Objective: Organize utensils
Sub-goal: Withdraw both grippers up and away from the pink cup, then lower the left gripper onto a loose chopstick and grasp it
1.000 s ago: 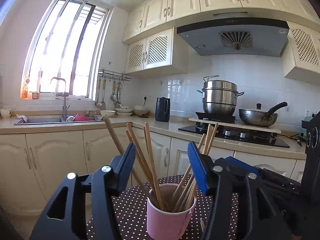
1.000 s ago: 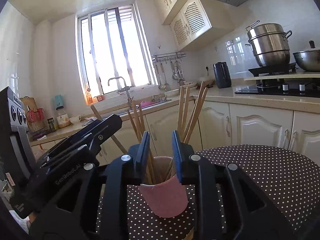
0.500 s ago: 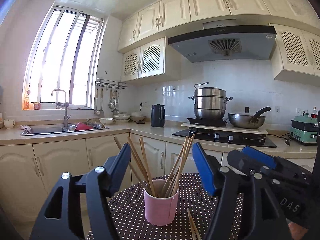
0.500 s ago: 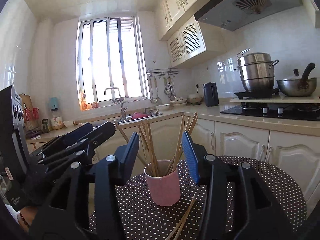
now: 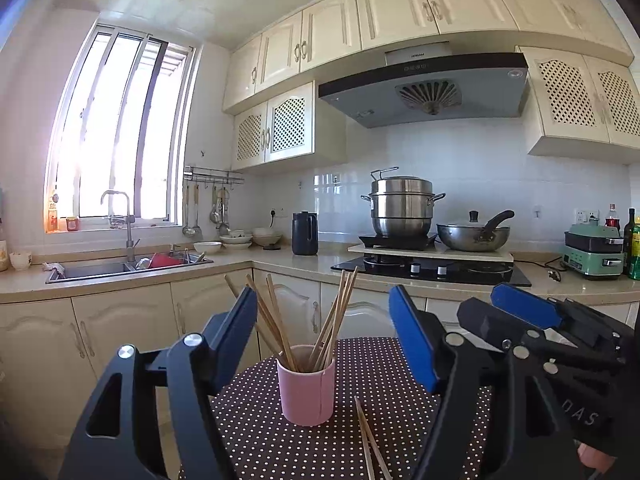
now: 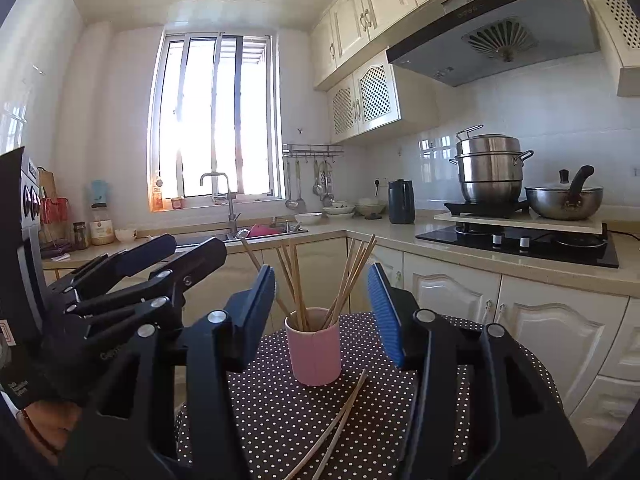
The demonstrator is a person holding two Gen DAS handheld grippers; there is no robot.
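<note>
Most chopsticks [image 6: 296,284] stand in your pink cup [image 6: 315,350], two loose chopsticks [image 6: 340,420] remain on the table [image 6: 440,392]; both grippers, left [image 5: 324,344] and right [image 6: 322,312], gape wide, empty

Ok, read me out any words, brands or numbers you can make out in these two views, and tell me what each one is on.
"DAS" on the right gripper body, left wrist view; more lettering may be cut off.
Range hood: a small brand mark and control icons, too small to read.
Left gripper body, right wrist view: lettering partly hidden, unreadable.
Bottles on the counter: labels blurred.
</note>
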